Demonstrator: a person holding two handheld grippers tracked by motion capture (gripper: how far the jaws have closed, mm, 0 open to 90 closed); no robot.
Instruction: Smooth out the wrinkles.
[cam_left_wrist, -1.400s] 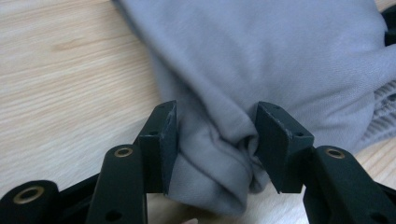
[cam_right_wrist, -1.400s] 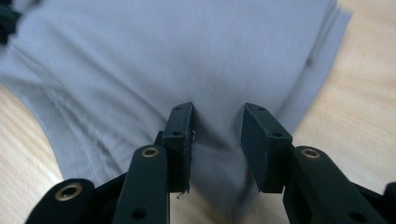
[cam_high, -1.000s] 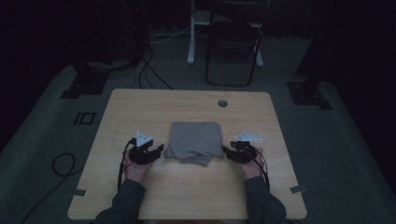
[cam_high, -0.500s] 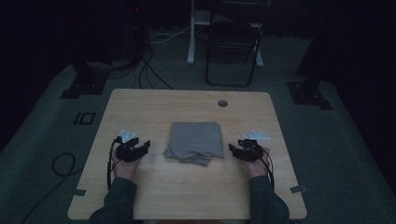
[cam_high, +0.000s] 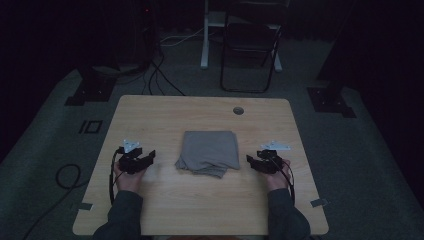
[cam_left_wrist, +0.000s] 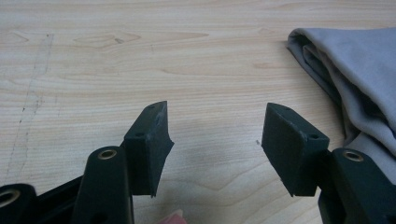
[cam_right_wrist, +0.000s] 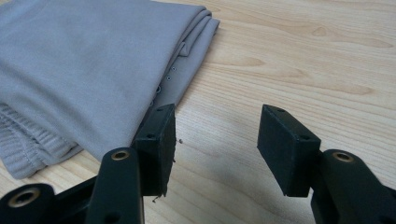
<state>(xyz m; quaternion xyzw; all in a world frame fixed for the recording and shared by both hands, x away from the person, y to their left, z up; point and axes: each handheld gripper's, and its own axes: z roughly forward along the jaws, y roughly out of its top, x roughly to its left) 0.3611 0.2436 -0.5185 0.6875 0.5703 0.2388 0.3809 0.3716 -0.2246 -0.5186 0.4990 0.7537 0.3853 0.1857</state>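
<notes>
A folded grey cloth (cam_high: 209, 152) lies flat in the middle of the wooden table (cam_high: 200, 115). My left gripper (cam_high: 149, 157) rests low over the wood to the cloth's left, a short gap away. Its jaws have just been opening and hold nothing. In the left gripper view the left gripper (cam_left_wrist: 215, 140) frames bare wood, with the cloth (cam_left_wrist: 355, 79) off to the right. My right gripper (cam_high: 251, 161) sits just off the cloth's right edge, open, its jaws also having widened. In the right gripper view the right gripper (cam_right_wrist: 217, 140) has the cloth (cam_right_wrist: 93, 60) beside its left jaw, not between the pads.
A round cable hole (cam_high: 238, 110) is in the table's far side. Beyond the table stand a black chair (cam_high: 250, 45) and a white post (cam_high: 205, 35). Cables (cam_high: 65, 175) and dark stand bases (cam_high: 90, 92) lie on the floor to the left.
Both grippers have drawn outward from the cloth's side edges, the left one farther. Both pairs of jaws stand wider than before. The cloth lies still.
</notes>
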